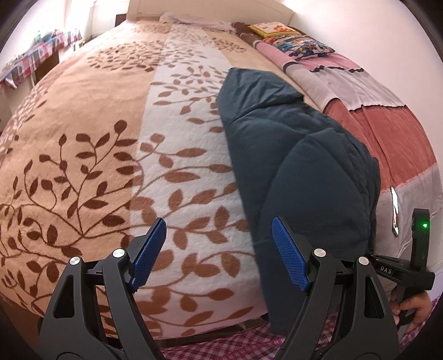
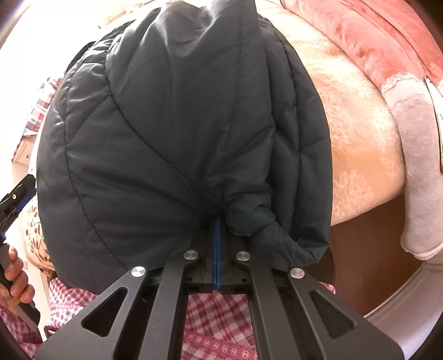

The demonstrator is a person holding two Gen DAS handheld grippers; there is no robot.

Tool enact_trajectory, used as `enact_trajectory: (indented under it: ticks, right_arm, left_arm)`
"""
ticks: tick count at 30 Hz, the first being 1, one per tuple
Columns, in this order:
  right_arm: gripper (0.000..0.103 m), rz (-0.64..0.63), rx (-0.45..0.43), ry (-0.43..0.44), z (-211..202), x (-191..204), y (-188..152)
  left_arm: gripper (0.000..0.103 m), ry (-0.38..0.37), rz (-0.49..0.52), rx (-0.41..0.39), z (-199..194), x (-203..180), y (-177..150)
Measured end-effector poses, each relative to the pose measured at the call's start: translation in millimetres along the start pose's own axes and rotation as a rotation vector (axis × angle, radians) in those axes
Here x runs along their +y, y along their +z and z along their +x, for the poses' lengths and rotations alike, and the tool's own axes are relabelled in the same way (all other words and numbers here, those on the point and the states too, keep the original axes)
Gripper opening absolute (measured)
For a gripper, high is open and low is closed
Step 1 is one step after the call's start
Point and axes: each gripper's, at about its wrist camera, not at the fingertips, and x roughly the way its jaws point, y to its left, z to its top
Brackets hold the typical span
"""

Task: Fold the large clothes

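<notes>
Leaf-patterned blanket (image 1: 110, 124), pink quilt (image 1: 387, 124), cushions (image 1: 299, 44)

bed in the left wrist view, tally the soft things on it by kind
dark quilted jacket: 1
leaf-print blanket: 1
pink and grey blanket: 1
patterned cushions by the headboard: 2, yellow one and blue one
white cloth at the headboard: 1
total: 6

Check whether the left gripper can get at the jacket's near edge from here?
Probably yes: the left gripper is open, nothing between its jaws, and the jacket lies just beside it on the blanket, nothing between.
</notes>
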Motion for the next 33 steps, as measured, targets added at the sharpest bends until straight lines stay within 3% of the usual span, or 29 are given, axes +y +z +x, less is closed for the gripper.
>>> enact_trajectory:
  ticks: [9, 18, 28, 33]
  right_arm:
    - [0.000, 0.069, -0.002, 0.022, 3.7, 9.3, 17.0]
    - [0.000, 0.012, -0.015, 0.022, 7.4, 31.0, 17.0]
    - [0.000, 0.039, -0.052, 0.217, 13.0, 13.9, 17.5]
    - [0.000, 0.028, -0.079, 0.269, 13.7, 1.5, 14.1]
  left_arm:
    - [0.079, -0.183, -0.104, -0.034, -19.6, 24.3, -13.0]
    - [0.090, -0.326, -0.108, -0.032, -34.2, -3.7, -30.9]
    - [0.090, -0.324, -0.180, 0.071, 2.7, -24.9, -21.5]
    - [0.090, -0.333, -0.152, 0.118, 19.5, -40.8, -25.6]
